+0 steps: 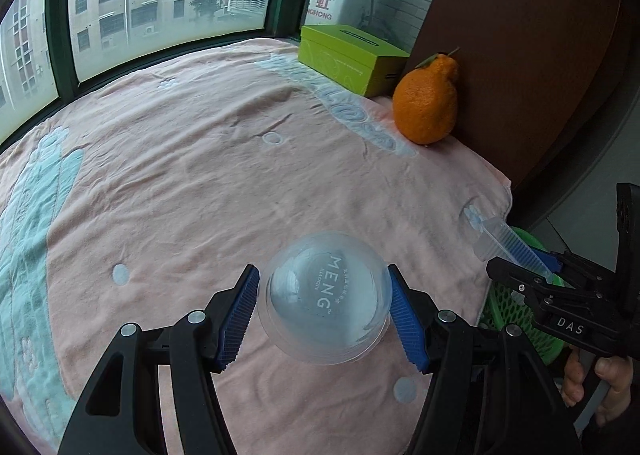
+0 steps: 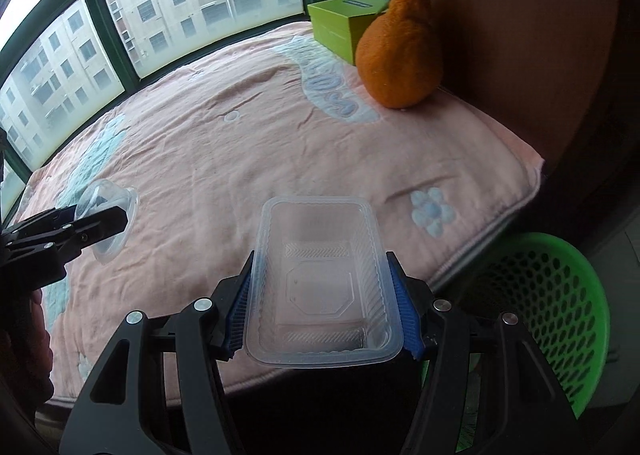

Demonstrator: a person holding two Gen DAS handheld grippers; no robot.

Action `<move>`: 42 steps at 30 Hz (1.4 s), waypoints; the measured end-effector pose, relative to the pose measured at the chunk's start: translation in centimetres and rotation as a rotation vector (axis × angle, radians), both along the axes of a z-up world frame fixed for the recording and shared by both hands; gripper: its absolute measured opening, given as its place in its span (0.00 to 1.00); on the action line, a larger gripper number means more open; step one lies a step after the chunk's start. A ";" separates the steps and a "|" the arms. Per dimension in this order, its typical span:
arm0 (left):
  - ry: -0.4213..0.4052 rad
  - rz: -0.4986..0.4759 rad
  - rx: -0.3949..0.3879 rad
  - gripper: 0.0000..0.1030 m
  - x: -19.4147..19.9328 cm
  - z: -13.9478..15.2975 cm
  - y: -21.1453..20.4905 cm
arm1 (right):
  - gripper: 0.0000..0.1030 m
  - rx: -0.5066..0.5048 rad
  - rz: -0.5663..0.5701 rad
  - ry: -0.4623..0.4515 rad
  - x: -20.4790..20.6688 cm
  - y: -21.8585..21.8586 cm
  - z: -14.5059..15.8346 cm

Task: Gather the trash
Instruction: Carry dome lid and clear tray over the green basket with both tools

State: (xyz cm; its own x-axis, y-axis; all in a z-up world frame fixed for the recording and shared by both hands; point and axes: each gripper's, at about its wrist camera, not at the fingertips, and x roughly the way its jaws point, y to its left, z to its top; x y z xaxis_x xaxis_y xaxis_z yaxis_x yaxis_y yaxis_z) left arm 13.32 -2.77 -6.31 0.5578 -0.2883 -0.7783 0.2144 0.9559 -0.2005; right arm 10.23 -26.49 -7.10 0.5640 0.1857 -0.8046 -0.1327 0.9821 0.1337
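the left gripper (image 1: 324, 313) is clamped on a clear round plastic cup with "meng" printed on it (image 1: 325, 305), its blue ribbed pads pressing the cup's opposite sides, and the cup hangs above the pink towelling cloth with pale blue patterns (image 1: 200, 159) rather than resting on it. the right gripper (image 2: 322, 309) grips a clear rectangular plastic food tray (image 2: 320, 279) across its width, the tray lifted over the near edge of the cloth. the green perforated plastic basket (image 2: 552, 311) stands lower down past the right edge of the cloth, close to the right gripper and farther from the left one; it looks like the place for the trash. both pieces seem lifted and on the way to it. the main risk is thin, springy plastic: the cup is round and slick, so a squeeze that is off-centre could let it pop out and roll across the cloth. the tray walls flex, so it could twist or slip loose if swung. the two grippers are near each other, so heading for one basket together could make them collide. a large knobbly orange citrus fruit (image 1: 426, 103) and a lime green cardboard box (image 1: 352, 55) sit well apart at the back.
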 end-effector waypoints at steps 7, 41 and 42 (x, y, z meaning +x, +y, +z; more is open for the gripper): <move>-0.007 -0.056 -0.003 0.60 -0.2 0.6 -3.9 | 0.58 -0.008 -0.064 0.003 -1.9 -3.7 -0.1; -0.009 -0.288 0.011 0.60 -1.3 0.9 -16.2 | 0.58 -0.036 -0.331 0.101 -6.5 -16.1 -3.4; -0.007 -0.295 0.011 0.60 -1.4 0.8 -16.5 | 0.58 -0.037 -0.338 0.104 -6.6 -16.4 -3.5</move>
State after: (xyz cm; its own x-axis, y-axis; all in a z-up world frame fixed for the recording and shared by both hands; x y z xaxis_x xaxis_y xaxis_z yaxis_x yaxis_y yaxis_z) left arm 11.94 -19.24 -5.49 0.4569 -0.4305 -0.7784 0.4847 0.8543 -0.1880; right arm 3.63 -42.86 -10.60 0.5028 -0.0277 -0.8639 0.2129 0.9727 0.0927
